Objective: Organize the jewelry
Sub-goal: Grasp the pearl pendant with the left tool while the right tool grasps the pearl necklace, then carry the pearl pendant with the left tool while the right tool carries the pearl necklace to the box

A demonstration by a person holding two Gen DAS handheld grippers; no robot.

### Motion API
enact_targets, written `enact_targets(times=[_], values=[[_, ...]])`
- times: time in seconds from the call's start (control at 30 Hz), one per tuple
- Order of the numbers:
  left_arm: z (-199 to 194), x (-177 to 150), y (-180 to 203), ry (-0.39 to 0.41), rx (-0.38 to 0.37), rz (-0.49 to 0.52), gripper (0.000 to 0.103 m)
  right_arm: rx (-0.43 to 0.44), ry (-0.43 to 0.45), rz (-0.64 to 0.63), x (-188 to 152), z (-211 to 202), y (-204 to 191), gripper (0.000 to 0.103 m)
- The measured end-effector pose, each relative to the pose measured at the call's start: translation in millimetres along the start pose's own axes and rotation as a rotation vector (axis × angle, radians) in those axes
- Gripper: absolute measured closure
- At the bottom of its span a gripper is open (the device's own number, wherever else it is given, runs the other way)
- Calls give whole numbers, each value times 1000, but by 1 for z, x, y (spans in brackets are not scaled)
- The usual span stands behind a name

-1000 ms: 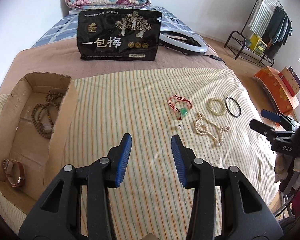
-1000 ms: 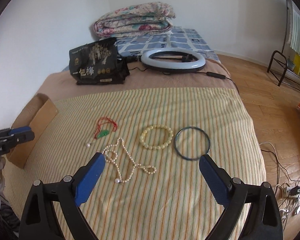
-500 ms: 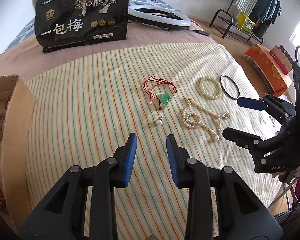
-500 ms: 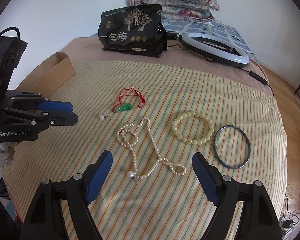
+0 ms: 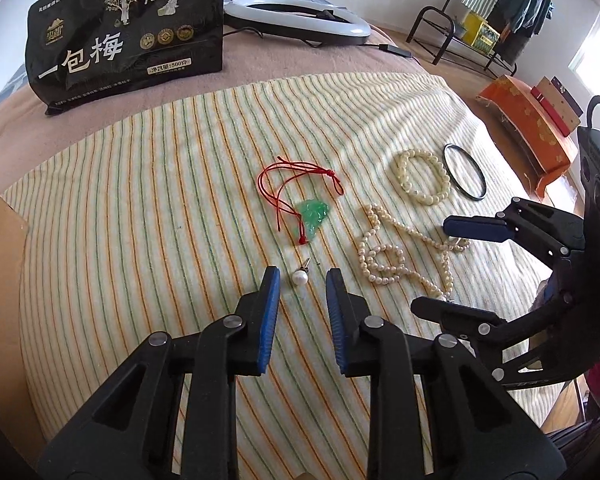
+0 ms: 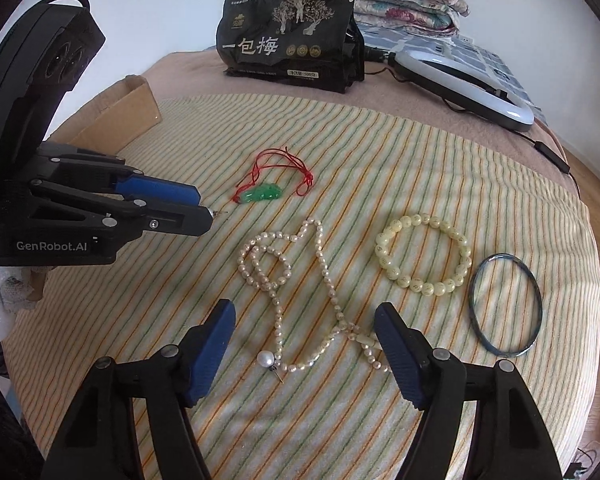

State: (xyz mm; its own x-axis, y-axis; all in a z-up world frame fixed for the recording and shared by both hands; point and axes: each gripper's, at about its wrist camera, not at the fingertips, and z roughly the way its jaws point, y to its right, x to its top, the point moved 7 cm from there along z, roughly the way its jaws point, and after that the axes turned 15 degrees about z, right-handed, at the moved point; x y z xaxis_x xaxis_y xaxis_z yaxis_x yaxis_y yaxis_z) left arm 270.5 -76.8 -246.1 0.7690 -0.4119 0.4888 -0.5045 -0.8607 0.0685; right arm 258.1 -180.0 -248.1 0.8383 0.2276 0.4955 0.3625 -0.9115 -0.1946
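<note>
The left gripper (image 5: 299,280) hung over the striped bed cover (image 5: 140,220), its fingers closing around a small round pearl earring (image 5: 299,277) but not yet touching it. Next, it seemed, came a gentle pinch. To the right, the right gripper (image 6: 305,320) straddled the lumpy pearl necklace (image 6: 284,276), fingers wide apart and narrowing, gripping nothing. A cardboard box (image 6: 120,110) waited nearby.

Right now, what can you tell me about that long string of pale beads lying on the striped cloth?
The pearl necklace is one long strand of small cream, pearl-like beads, lying flat and slack on the striped cloth. Its far part curls into overlapping loops; the near part crosses itself between the right gripper, whose closing jaws do not yet touch it. A single pearl earring lies against its near end.
</note>
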Motion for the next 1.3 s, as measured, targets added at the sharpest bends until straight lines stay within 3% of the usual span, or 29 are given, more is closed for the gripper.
enact_targets(times=[0.13, 0.33, 0.47, 0.63, 0.77, 1.3], values=[[4, -1, 1, -6, 3, 17, 80, -20, -1, -23, 0, 7, -4, 32], [8, -3, 2, -12, 16, 38, 80, -40, 12, -35, 3, 8, -2, 51], [12, -2, 3, -12, 25, 53, 87, -33, 20, -30, 4, 8, -2, 59], [12, -2, 1, -12, 28, 45, 96, -28, 25, -46, 5, 10, -6, 78], [11, -2, 1, -10, 36, 46, 97, -33, 24, -53, 5, 10, -10, 99], [-18, 7, -13, 53, 67, -2, 97, -2, 107, -1, 26, -24, -15, 102]])
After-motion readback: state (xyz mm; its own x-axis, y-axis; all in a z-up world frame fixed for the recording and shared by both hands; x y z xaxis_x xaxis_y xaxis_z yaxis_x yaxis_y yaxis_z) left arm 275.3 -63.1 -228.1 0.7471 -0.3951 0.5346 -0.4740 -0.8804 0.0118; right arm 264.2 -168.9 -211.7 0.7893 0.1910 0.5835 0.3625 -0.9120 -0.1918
